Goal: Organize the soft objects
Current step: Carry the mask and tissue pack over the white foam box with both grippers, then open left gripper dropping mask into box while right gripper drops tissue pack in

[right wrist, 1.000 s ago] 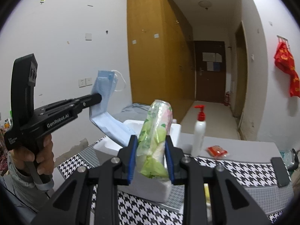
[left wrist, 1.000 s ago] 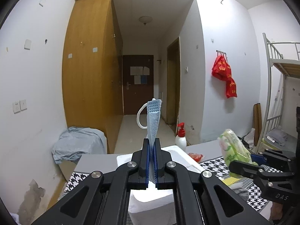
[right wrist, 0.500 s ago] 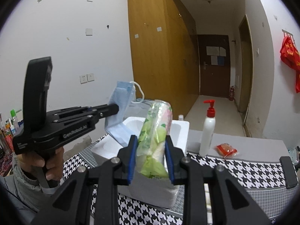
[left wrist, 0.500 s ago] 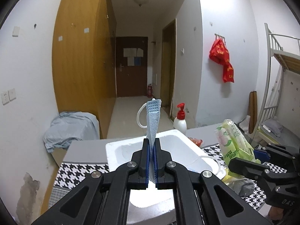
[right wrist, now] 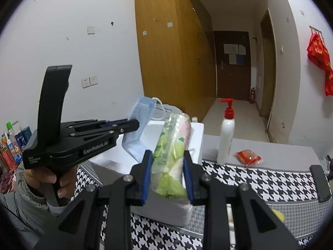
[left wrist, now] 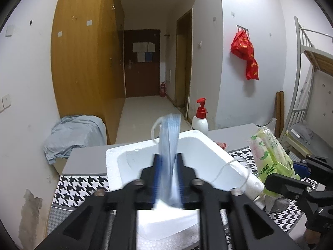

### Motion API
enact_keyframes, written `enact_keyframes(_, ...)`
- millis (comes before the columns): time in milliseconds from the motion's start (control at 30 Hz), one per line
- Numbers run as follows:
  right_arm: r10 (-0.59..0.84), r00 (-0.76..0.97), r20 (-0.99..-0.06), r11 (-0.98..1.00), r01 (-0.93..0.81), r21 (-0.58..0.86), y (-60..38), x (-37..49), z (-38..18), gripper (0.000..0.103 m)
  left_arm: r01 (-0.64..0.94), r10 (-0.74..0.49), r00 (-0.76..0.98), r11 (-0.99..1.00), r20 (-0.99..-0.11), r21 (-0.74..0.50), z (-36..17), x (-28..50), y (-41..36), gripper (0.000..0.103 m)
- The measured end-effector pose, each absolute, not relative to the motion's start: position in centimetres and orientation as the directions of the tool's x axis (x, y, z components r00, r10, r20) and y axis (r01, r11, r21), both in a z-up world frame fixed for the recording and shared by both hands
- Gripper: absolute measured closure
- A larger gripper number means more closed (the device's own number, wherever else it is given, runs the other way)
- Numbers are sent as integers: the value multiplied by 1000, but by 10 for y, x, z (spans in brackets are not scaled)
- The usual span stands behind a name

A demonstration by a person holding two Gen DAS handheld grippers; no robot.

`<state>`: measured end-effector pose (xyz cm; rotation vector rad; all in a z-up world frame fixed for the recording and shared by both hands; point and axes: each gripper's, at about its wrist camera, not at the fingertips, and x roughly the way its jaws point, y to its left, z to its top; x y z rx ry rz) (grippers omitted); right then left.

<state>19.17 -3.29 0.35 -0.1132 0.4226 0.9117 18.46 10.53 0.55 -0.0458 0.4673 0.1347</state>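
Observation:
My left gripper has its jaws parted, and a blue face mask blurs between them as it slips down over the white foam box. From the right wrist view the left gripper sits over the box with the mask hanging at its tips. My right gripper is shut on a green tissue pack, held to the right of the box; it also shows in the left wrist view.
A red-pump lotion bottle and a red snack packet stand behind the box on the houndstooth-covered table. A blue-grey cloth heap lies at the left. Bottles line the far left.
My left gripper has moved down over the foam box and its jaws have opened; the mask, held upright before, now blurs and droops. The right gripper still holds the tissue pack.

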Motion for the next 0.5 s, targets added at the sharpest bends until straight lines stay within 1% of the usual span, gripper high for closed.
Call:
enact_keyframes(33, 740, 540, -402, 617, -783, 82, -34, 192, 4, 70, -141, 120, 888, 990, -444, -15, 7, 183, 105, 46)
enact_keyframes(100, 738, 543, -401, 619, -781, 82, -35, 191, 4, 70, -157, 134, 900, 987, -414, -22, 9, 178, 107, 27)
enact_keyframes(167, 738, 543, -402, 619, -782, 80, -34, 192, 3, 70, -166, 146, 909, 986, -391, -19, 12, 172, 108, 21)
enact_keyframes(233, 735, 544, -404, 620, -780, 78, -33, 192, 3, 70, -175, 154, 919, 984, -363, -24, 14, 166, 110, 10)
enact_keyframes(300, 737, 541, -405, 618, -782, 79, -32, 191, 3, 70, -204, 186, 931, 979, -315, -26, 17, 154, 112, 1)
enact_keyframes(367, 739, 540, -402, 615, -785, 75, -32, 190, 3, 70, -216, 204, 938, 976, -279, -13, 21, 142, 113, 1)
enact_keyframes(500, 742, 533, -407, 609, -789, 77, -26, 192, 3, 70, -236, 223, 938, 972, -265, -18, 28, 130, 119, 1)
